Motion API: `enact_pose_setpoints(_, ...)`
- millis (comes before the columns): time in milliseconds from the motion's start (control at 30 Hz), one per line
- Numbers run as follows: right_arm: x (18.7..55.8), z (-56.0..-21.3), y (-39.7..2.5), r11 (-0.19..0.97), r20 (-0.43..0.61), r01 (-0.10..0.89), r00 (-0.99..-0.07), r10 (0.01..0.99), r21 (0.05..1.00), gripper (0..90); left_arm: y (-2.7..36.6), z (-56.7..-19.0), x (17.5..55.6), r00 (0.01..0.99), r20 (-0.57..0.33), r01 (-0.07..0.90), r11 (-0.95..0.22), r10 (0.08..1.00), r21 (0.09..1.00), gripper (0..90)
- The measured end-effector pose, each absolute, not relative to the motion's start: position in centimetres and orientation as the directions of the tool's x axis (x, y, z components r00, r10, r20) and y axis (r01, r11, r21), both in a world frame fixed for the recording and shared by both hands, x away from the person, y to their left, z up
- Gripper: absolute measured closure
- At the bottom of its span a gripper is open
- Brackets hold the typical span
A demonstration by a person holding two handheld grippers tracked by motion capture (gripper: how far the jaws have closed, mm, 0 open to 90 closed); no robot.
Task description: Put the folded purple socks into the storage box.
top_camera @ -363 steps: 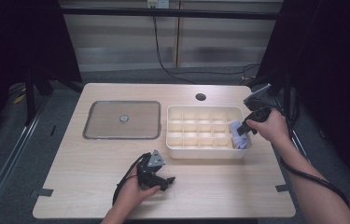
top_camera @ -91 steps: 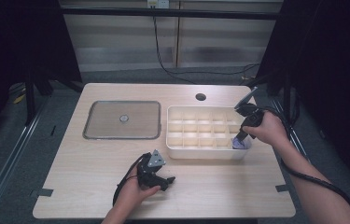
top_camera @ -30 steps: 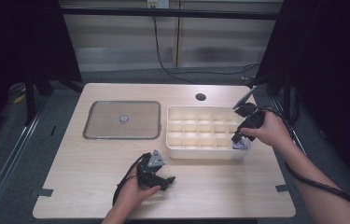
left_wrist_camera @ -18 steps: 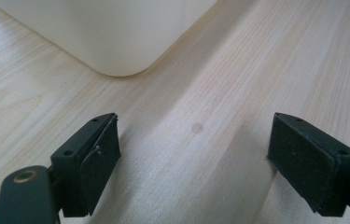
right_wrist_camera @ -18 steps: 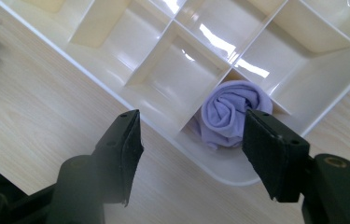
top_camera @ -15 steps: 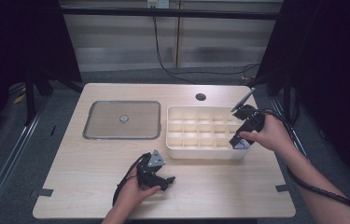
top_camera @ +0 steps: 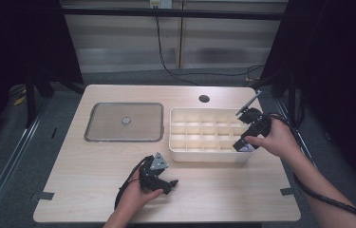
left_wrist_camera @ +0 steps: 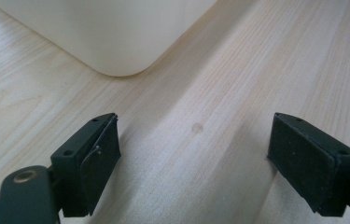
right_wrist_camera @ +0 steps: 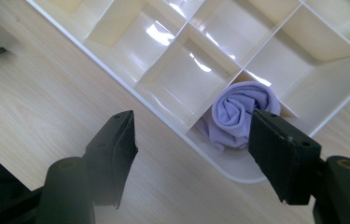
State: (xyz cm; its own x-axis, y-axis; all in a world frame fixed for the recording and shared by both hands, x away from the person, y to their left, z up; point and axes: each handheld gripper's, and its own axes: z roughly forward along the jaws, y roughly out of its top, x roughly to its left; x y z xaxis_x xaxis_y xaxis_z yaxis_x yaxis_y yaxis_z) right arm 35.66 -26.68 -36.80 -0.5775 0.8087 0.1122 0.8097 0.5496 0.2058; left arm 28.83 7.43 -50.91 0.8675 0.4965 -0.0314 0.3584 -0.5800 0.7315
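A cream divided organizer box [top_camera: 209, 130] [right_wrist_camera: 163, 70] stands right of the table's middle. A rolled lavender cloth [right_wrist_camera: 240, 112] [top_camera: 247, 148] lies in its near right corner compartment. My right gripper [right_wrist_camera: 193, 135] [top_camera: 243, 142] hovers open just above that corner, jaws wide, nothing between them. My left gripper [top_camera: 168, 183] [left_wrist_camera: 193, 149] rests open on the bare wood near the table's front, a short way from the box's near left corner [left_wrist_camera: 116, 46].
A shallow metal tray [top_camera: 124, 121] with a small round piece in its middle lies at the left. A cable hole [top_camera: 204, 99] is at the table's back. The other compartments of the box look empty.
My right gripper has let go of the lavender cloth in the corner compartment and lifted slightly toward the right. The left gripper has stayed still.
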Motion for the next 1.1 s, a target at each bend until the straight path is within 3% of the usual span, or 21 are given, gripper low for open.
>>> enact_pose_setpoints(1100, 32.2, -38.1, -25.4, 0.610, 0.136, 0.750, -0.653, 0.745, 0.255, 29.5, 7.5, -50.9, 28.8, 0.871, -0.026, 0.354, -0.590, 0.491, 0.726, 16.2)
